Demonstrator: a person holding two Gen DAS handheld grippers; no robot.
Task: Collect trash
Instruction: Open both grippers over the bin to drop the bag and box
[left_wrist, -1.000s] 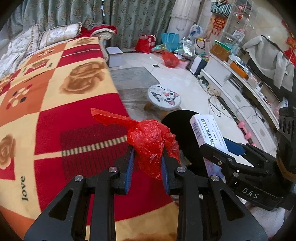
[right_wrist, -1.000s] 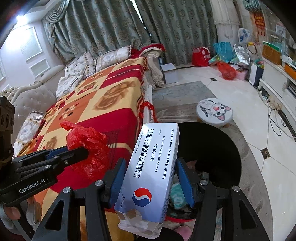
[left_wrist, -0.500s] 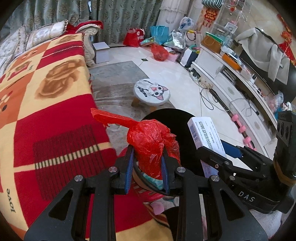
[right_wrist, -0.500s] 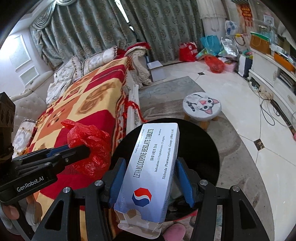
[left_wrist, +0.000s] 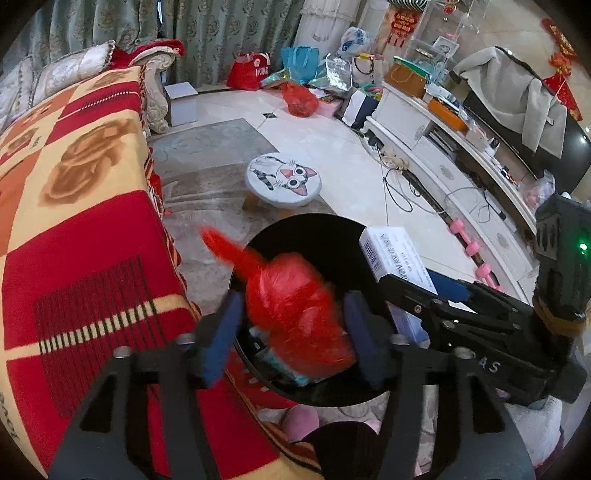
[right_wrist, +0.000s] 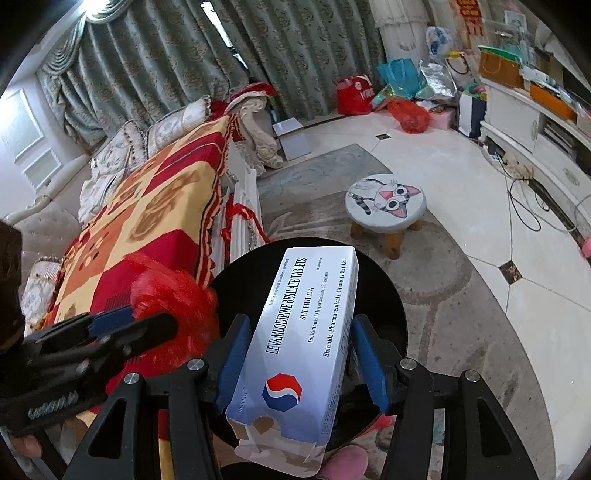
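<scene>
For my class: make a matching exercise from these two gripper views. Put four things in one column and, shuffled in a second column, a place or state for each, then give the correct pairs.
Things:
1. red plastic bag
2. tablet box
3. cat-face stool
4. black bin

Places or states:
A. standing on the rug
B. between the opening jaws of the left gripper
C. below both grippers, open-topped
D. clamped in the right gripper

Pairs: 1-B, 2-D, 3-A, 4-C

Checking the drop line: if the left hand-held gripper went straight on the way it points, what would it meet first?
Probably the crumpled red plastic bag between its opening jaws, then the black round bin beneath; depth is unclear.
</scene>
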